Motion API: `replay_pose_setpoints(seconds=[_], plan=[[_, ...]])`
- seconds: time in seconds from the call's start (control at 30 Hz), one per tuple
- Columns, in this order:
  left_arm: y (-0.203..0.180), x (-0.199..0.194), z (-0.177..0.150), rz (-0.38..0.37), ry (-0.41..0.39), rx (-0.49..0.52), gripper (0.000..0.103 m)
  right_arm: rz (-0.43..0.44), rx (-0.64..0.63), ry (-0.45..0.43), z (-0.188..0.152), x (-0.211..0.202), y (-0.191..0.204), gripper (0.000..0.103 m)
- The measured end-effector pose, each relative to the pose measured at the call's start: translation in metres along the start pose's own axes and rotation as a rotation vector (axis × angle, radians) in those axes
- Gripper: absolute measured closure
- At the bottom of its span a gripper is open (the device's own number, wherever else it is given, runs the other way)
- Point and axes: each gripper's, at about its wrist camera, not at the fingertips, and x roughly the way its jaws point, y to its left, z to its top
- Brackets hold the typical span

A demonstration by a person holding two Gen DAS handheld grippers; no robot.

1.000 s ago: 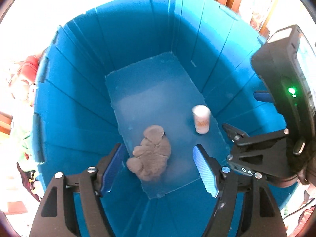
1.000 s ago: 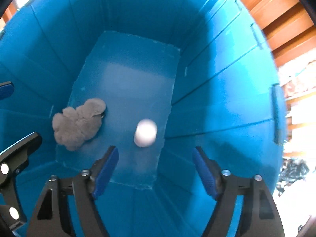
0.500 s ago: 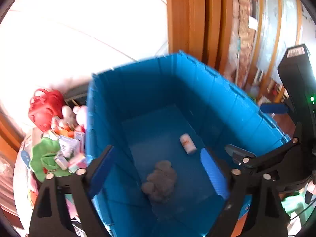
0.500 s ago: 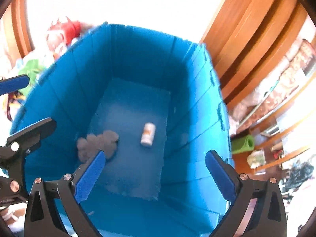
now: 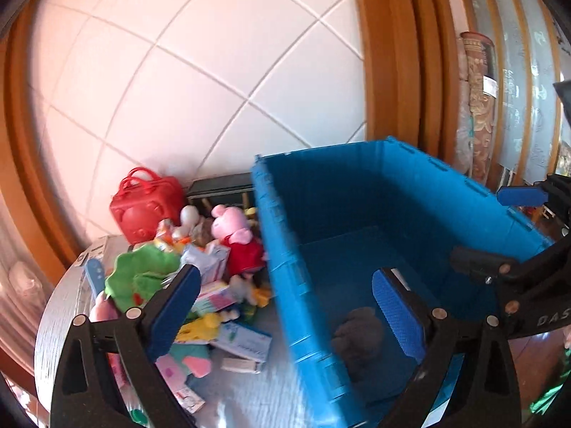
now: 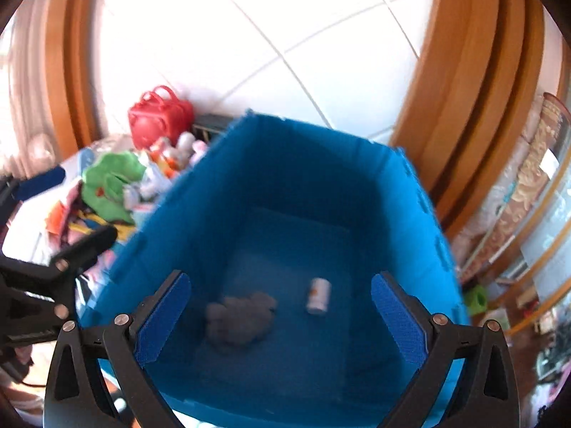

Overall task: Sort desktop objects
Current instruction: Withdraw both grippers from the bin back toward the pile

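Observation:
A big blue crate [image 5: 314,299] [image 6: 185,207] stands on the table. A grey plush toy [image 6: 239,317] [image 5: 357,335] and a small white bottle [image 6: 317,296] lie on its floor. My left gripper [image 5: 282,303] is open and empty above the crate's left wall. My right gripper [image 6: 282,314] is open and empty above the crate's near side. A pile of toys and boxes [image 5: 200,285] [image 6: 117,185] lies left of the crate, with a green plush [image 5: 139,274] and a pink pig plush [image 5: 235,235].
A red toy bag [image 5: 146,203] [image 6: 160,114] stands behind the pile by the white tiled wall. Small cartons [image 5: 242,342] lie on the grey table top [image 5: 249,392]. Wooden frames and a rolled rug [image 5: 478,107] stand to the right.
Both grippers have risen out of the crate and pulled back, and the left one has swung left toward the pile. The plush and the bottle stay on the crate floor.

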Motion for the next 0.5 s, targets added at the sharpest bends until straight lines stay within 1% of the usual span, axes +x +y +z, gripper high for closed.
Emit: replay_pose_setpoints(seconds=[0.07, 0.2, 0.4, 0.5], plan=[[0.018, -0.002, -0.011, 0.034, -0.008, -0.020, 0.005, 0.038, 0.008, -0.024, 0.001, 0.002, 0.018, 0.000], [0.059, 0.000, -0.030, 0.057, 0.000, -0.047, 0.005, 0.109, 0.024, -0.042, 0.005, 0.005, 0.050, 0.000], [0.131, -0.003, -0.058, 0.123, 0.018, -0.096, 0.005, 0.114, 0.030, -0.073, 0.017, 0.008, 0.099, 0.000], [0.168, -0.005, -0.074, 0.161, 0.028, -0.112, 0.005, 0.143, 0.046, -0.076, 0.024, 0.012, 0.125, 0.000]])
